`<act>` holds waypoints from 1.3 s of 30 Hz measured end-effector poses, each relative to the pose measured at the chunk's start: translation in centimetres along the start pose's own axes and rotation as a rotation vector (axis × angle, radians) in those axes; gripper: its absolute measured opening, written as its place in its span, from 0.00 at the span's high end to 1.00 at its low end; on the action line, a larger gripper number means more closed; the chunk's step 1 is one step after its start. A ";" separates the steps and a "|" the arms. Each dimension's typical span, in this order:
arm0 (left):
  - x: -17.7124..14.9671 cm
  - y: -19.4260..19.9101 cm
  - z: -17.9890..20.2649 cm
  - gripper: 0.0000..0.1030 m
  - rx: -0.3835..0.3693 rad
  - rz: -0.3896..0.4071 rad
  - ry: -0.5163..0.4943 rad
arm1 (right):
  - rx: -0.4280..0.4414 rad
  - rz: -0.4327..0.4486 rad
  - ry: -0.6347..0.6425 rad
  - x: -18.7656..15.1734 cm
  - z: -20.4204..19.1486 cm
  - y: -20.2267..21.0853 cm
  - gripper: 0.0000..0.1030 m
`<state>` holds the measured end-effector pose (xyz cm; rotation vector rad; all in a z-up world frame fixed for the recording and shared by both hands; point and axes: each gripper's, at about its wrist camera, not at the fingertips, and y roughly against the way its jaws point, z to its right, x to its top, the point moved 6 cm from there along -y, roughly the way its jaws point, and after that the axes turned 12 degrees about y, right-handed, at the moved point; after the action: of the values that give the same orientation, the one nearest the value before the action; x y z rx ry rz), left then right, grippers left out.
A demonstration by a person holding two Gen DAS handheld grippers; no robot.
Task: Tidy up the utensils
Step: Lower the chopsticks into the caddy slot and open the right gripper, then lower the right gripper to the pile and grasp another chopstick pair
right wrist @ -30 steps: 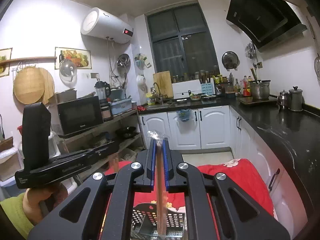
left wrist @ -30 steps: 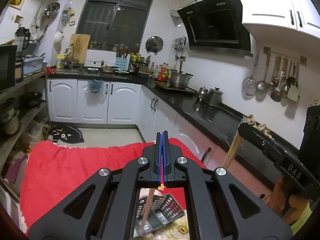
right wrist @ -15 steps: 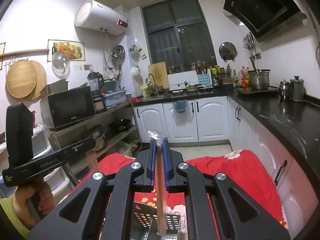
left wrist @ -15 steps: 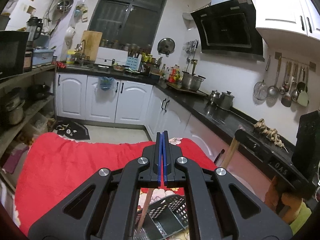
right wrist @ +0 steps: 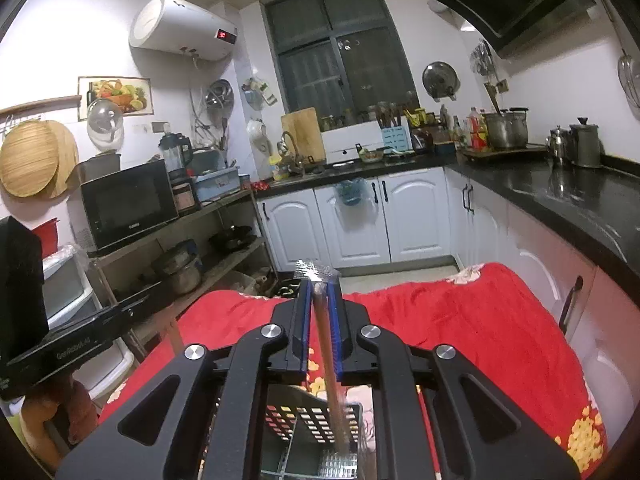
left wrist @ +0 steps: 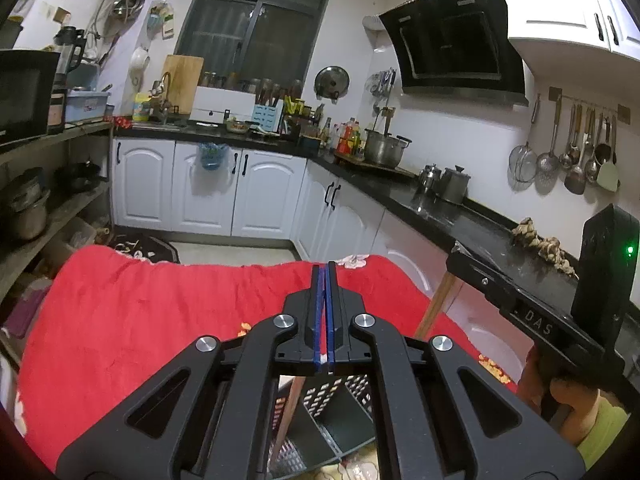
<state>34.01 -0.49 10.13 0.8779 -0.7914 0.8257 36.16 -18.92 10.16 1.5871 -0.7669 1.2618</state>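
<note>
My right gripper (right wrist: 321, 280) is shut on plastic-wrapped wooden chopsticks (right wrist: 329, 364) that point down into a black perforated utensil basket (right wrist: 316, 420) on the red cloth. My left gripper (left wrist: 324, 270) has its blue pads pressed together with nothing seen between them. Below it the same basket (left wrist: 340, 420) shows two compartments, and a wooden stick (left wrist: 289, 412) leans in the left one. The right gripper's body (left wrist: 536, 320) shows at the right of the left wrist view, with the chopsticks (left wrist: 436, 304) hanging below it.
A table with a red cloth (left wrist: 140, 320) holds the basket. White cabinets (left wrist: 248, 196) and a black counter (left wrist: 460, 212) run along the back and right. A shelf with a microwave (right wrist: 128, 204) stands at the left.
Both views have tilted down a little, so more red cloth and basket show. The right gripper still holds the chopsticks over the basket. The left gripper stays shut.
</note>
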 end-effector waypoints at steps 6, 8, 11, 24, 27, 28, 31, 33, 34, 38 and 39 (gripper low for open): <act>-1.2 -0.2 -0.4 0.92 0.021 -0.016 -0.002 | -0.021 -0.001 -0.011 -0.5 0.5 0.9 0.66; -1.5 0.0 -0.6 0.67 0.037 -0.016 -0.002 | -0.037 0.001 -0.004 -0.6 0.6 1.6 0.60; -1.9 0.6 -1.1 0.55 0.066 -0.007 -0.001 | -0.052 -0.010 0.011 -0.9 0.8 2.4 0.55; -4.4 4.1 -1.2 0.10 0.115 0.021 -0.029 | -0.108 -0.093 0.072 -4.2 0.4 6.1 0.36; -5.1 4.8 -1.1 0.10 0.120 0.019 -0.034 | -0.096 -0.096 0.078 -4.7 -0.1 7.1 0.33; -5.3 5.0 -1.1 0.10 0.120 0.020 -0.038 | -0.093 -0.097 0.080 -4.9 -0.2 7.4 0.32; -6.3 5.7 -1.0 0.10 0.124 0.021 -0.043 | -0.082 -0.113 0.086 -5.6 -0.7 8.1 0.31; -6.8 6.0 -0.9 0.10 0.123 0.014 -0.040 | -0.070 -0.121 0.098 -6.1 -1.2 8.7 0.30; -7.0 6.2 -0.9 0.10 0.122 0.012 -0.038 | -0.067 -0.125 0.105 -6.4 -1.4 8.9 0.30; -7.8 6.9 -1.0 0.10 0.127 0.014 -0.019 | -0.040 -0.150 0.115 -7.5 -2.2 9.7 0.29; -8.0 7.2 -1.0 0.10 0.122 0.015 -0.013 | -0.036 -0.151 0.113 -7.7 -2.2 9.9 0.28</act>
<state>24.44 1.02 5.29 0.9875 -0.7652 0.8894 24.43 -21.06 5.70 1.5019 -0.5845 1.2102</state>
